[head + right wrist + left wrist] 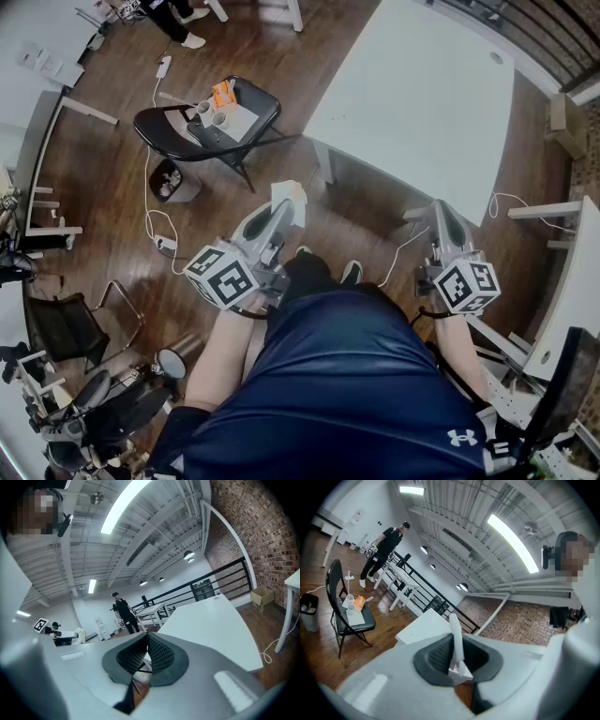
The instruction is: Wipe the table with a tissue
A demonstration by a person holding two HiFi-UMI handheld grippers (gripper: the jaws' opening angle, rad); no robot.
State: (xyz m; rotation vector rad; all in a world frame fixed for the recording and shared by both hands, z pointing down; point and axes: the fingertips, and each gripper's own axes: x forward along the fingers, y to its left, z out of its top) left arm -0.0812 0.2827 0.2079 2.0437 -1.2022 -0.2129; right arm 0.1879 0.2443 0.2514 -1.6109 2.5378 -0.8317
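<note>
My left gripper (279,214) is shut on a white tissue (289,199), held low above the wooden floor, short of the white table (412,94). In the left gripper view the tissue (456,641) sticks up as a folded strip from between the dark pads of that gripper (457,654), and the table's corner (421,626) lies beyond. My right gripper (440,210) hangs to the right, near the table's near edge, and is shut with nothing in it. Its pads meet in the right gripper view (146,641), with the table top (211,620) ahead.
A black folding chair (169,131) with cups and an orange item stands at the left, with a small bin (172,180) and cables on the floor beside it. A person (384,550) stands far off. A white desk (562,291) edges the right side. Railings run behind the table.
</note>
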